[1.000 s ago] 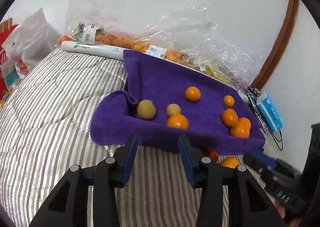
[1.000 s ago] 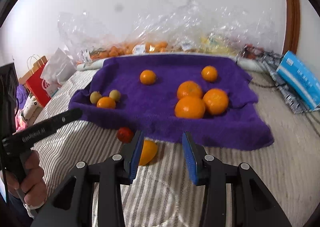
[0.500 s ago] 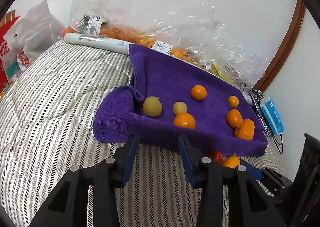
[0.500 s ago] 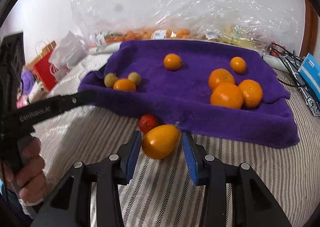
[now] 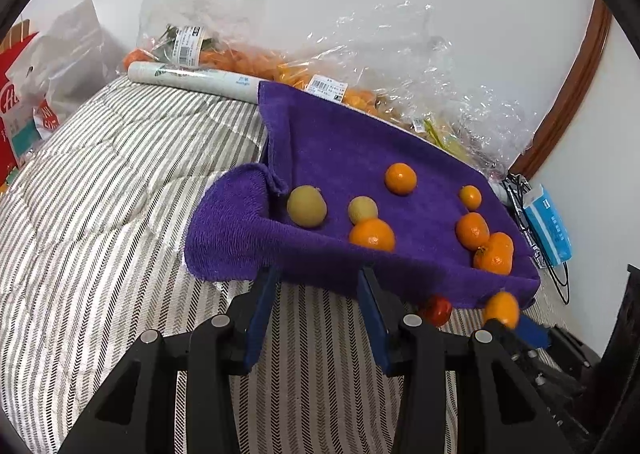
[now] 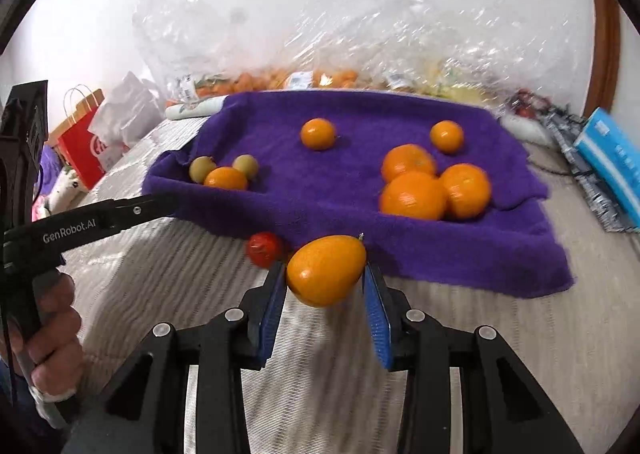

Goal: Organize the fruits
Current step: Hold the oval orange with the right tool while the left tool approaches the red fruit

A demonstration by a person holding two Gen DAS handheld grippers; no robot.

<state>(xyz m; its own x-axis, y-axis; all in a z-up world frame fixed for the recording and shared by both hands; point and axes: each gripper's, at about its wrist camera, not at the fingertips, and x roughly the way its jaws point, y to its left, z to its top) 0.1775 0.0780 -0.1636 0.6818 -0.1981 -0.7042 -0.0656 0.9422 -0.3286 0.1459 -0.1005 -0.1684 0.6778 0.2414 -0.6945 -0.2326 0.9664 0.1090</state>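
A purple towel (image 6: 352, 205) lies on the striped bed cover with several oranges (image 6: 414, 195) and two yellow-green fruits (image 5: 307, 205) on it. My right gripper (image 6: 325, 273) hangs just before the towel's near edge. Its jaws are closing, and the blue pads press an oval orange fruit (image 6: 326, 270) that hangs clear of the cover. A small red tomato (image 6: 264, 249) lies on the cover just left of it. My left gripper (image 5: 319, 278) stands open at the towel's near left edge with nothing between its fingers. In the left wrist view the held oval fruit (image 5: 502, 308) shows at lower right.
Clear plastic bags of fruit (image 6: 280, 77) and a white roll (image 5: 192, 79) line the wall behind the towel. A red paper bag (image 6: 86, 141) stands at the left. A blue packet (image 6: 608, 157) and cables lie at the right. A hand (image 6: 52, 326) holds the left gripper's handle.
My right gripper took hold of the oval orange fruit that lay on the cover by its left finger and raised it. The left gripper has kept its place, open.
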